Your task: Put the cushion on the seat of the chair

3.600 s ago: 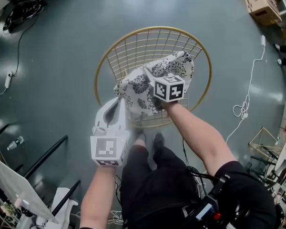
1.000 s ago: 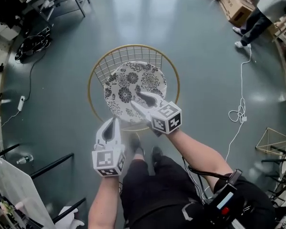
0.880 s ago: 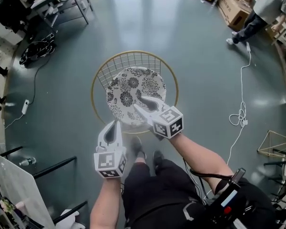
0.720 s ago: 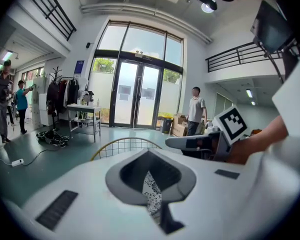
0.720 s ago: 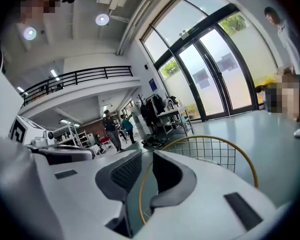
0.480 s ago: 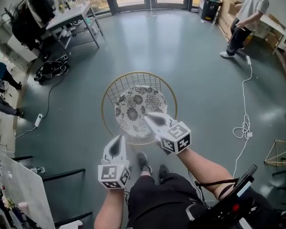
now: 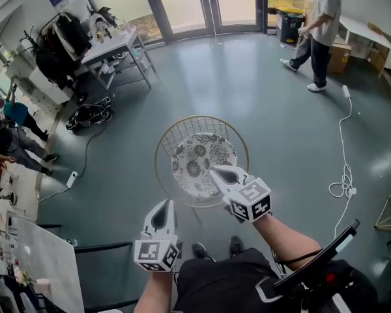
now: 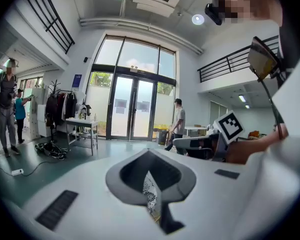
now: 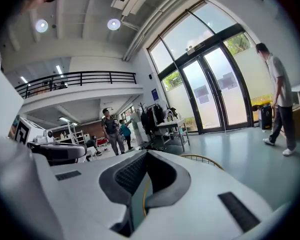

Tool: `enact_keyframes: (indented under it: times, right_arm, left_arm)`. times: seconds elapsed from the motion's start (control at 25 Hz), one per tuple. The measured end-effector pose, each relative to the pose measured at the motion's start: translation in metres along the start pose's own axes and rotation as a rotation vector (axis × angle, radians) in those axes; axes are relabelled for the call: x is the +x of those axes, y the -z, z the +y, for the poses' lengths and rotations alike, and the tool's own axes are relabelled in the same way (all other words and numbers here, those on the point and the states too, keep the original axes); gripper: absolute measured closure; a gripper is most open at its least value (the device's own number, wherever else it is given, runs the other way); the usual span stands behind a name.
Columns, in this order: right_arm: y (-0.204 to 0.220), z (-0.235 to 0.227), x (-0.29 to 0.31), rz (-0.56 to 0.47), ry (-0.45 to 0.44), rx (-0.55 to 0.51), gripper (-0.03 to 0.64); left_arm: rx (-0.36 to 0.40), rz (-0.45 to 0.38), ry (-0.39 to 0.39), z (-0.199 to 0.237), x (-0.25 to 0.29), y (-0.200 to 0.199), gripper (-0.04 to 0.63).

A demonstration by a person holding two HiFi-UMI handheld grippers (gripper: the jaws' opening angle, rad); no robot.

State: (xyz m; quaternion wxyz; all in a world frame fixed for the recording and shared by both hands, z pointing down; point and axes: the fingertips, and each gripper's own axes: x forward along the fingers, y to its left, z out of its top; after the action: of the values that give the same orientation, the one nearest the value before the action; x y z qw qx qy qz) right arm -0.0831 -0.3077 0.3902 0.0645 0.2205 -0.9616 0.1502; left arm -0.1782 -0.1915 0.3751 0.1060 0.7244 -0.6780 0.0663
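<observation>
1. The left tongs (image 7: pixel 166 204) are closed and empty. The right tongs (image 7: pixel 216 172) have just been closing and are shut on nothing.
2. The cushion (image 7: pixel 203 163) lies on the chair (image 7: pixel 182 130) seat, below and ahead of both tongs, clear of them.
3. A low swing of the right tongs, the nearer pair, could catch the cushion's edge and drag it off.
4. If it lies unevenly on the wire seat, it may slide.

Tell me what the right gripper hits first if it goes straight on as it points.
Probably nothing near: the right gripper seems aimed over the chair toward the far table, though depth is unclear.
</observation>
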Motion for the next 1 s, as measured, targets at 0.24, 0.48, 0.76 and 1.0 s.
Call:
enact_keyframes:
  times: [0.24, 0.48, 0.76, 1.0]
  right_arm:
    - [-0.021, 0.02, -0.002, -0.024, -0.005, -0.027, 0.607]
    - [-0.046, 0.059, -0.007, -0.085, 0.034, 0.008, 0.607]
    - [-0.052, 0.098, 0.003, -0.074, 0.065, -0.047, 0.607]
    - [-0.068, 0.115, 0.007, -0.087, 0.081, -0.092, 0.607]
  left_arm:
    - [0.018, -0.072, 0.001, 0.012, -0.018, -0.02, 0.595]
    - [0.071, -0.114, 0.062, 0.027, -0.058, -0.046, 0.595]
    - [0.046, -0.144, 0.065, 0.063, -0.087, -0.055, 0.595]
    - [0.042, -0.172, 0.043, 0.08, -0.097, -0.071, 0.595]
